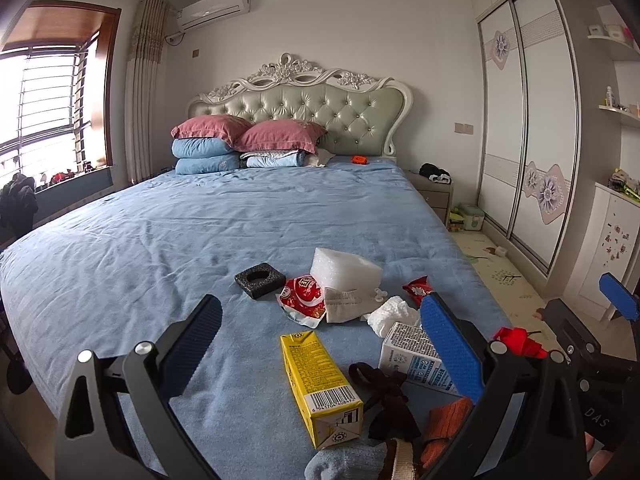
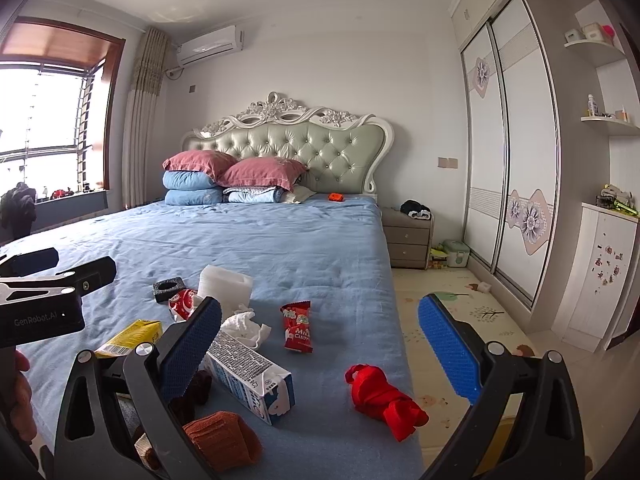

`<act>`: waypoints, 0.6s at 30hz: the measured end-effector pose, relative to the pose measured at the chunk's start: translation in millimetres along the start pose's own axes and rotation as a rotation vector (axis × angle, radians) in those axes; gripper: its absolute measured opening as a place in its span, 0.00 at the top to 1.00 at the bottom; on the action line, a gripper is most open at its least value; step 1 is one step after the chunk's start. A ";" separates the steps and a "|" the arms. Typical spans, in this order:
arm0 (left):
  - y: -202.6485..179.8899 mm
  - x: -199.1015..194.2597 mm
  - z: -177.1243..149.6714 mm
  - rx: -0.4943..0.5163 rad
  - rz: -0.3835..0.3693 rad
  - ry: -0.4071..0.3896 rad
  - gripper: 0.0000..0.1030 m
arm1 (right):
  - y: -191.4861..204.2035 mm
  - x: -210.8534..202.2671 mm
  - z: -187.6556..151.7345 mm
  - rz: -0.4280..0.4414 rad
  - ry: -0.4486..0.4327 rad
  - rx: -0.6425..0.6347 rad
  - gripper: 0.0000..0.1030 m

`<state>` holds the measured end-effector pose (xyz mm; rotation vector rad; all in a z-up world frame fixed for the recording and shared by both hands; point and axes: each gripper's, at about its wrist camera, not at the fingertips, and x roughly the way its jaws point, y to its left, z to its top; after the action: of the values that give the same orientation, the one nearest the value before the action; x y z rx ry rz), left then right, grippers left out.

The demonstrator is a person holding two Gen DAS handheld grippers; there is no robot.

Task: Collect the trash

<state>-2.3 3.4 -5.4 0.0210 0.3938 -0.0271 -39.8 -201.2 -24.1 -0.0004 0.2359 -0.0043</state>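
My left gripper: jaws spread wide and holding nothing, hanging over the near end of the bed in the lower half of the left wrist frame.
My right gripper: also wide and unloaded, low in the right wrist frame, straddling the bed's right edge.
Trash, centre of the left wrist frame: a yellow drink carton with a barcode lies on its side between my left fingers; a white and blue milk carton is just right of it, partly behind the blue finger pad.
Trash, a little higher: a crumpled white tissue, a red and white crinkled wrapper, a white foam packing block, a black foam square with a round hole, and a small red snack packet.
Probably not trash: a knotted red cloth, a rust-orange knitted sock and a dark brown sock at the bottom of the frames.
Surface: everything rests on the wrinkled blue bedsheet.
Progress: I judge nothing collected yet; every piece sits loose on the sheet, and I see no bin or bag in either view.
Left to do: all of it, likely starting with the yellow carton, which lies nearest my left jaws.
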 end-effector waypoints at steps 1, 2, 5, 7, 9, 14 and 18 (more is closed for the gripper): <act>0.4 -0.9 -0.7 -0.001 0.002 -0.004 0.04 | -1.2 1.3 -0.6 0.000 0.002 0.002 0.08; 0.6 -2.1 -1.4 -0.002 0.002 -0.008 0.04 | -1.3 1.7 -0.8 0.001 0.004 0.003 0.08; 1.9 -3.0 -1.3 -0.017 0.029 0.002 0.04 | -1.4 2.7 -1.6 0.001 0.008 0.006 0.08; 2.2 -3.0 -1.7 -0.011 0.024 0.015 0.04 | -1.0 3.1 -2.0 0.005 0.009 0.010 0.08; 2.5 -3.9 -2.9 0.003 0.002 0.016 0.04 | 0.7 1.7 -2.0 0.008 0.008 0.008 0.08; 5.3 -4.5 -6.5 0.004 -0.066 0.022 0.04 | 2.4 0.2 -3.1 0.012 0.005 0.004 0.08; 6.2 -11.2 -7.7 0.002 -0.031 -0.054 0.04 | 2.8 -0.1 -3.8 0.013 0.006 0.003 0.08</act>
<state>-15.3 10.0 -8.1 0.0163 0.3404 -0.0581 -40.8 -198.4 -27.9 0.0040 0.2414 0.0082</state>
